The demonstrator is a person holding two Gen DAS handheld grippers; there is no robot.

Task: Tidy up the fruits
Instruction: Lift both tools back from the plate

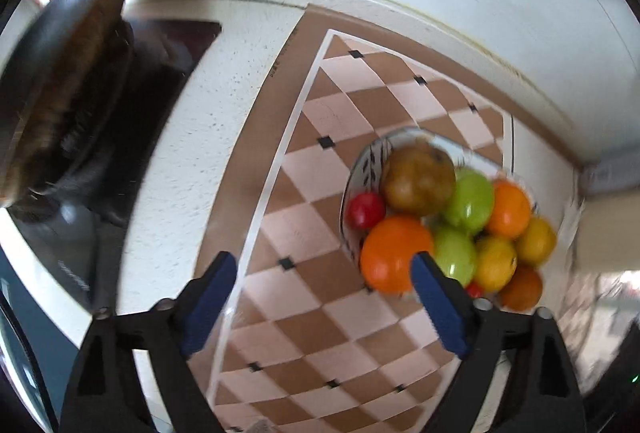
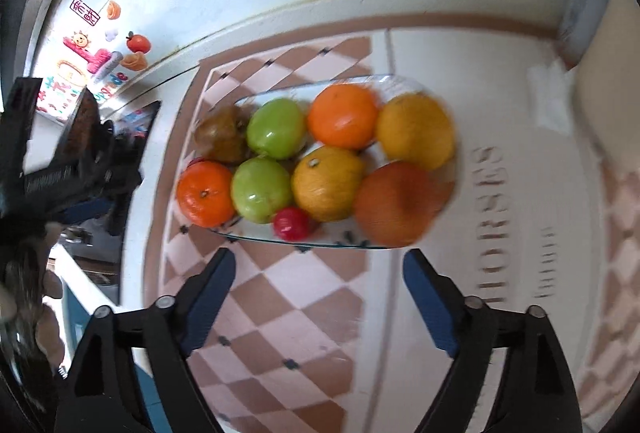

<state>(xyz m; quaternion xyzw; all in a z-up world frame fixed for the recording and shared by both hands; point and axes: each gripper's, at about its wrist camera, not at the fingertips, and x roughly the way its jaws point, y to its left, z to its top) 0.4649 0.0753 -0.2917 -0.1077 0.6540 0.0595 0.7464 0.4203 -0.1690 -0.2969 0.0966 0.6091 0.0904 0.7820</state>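
A patterned plate (image 2: 404,83) (image 1: 362,163) on a checkered mat carries several fruits: a brown pear (image 2: 222,133) (image 1: 418,179), two green apples (image 2: 276,127) (image 1: 470,199), oranges (image 2: 206,193) (image 1: 394,253), yellow fruits (image 2: 416,131) (image 1: 494,263) and a small red fruit (image 2: 291,224) (image 1: 365,210). My left gripper (image 1: 324,271) hangs open over the mat just left of the plate, its right finger in front of an orange. My right gripper (image 2: 316,265) is open above the mat, just short of the plate's near rim. Neither holds anything.
The checkered mat (image 1: 304,221) (image 2: 280,297) lies on a white counter (image 1: 188,169). A dark pan and black stove surface (image 1: 80,105) sit to the left. The other gripper and a hand (image 2: 68,169) show at the left of the right wrist view. Fruit stickers (image 2: 138,43) decorate the wall.
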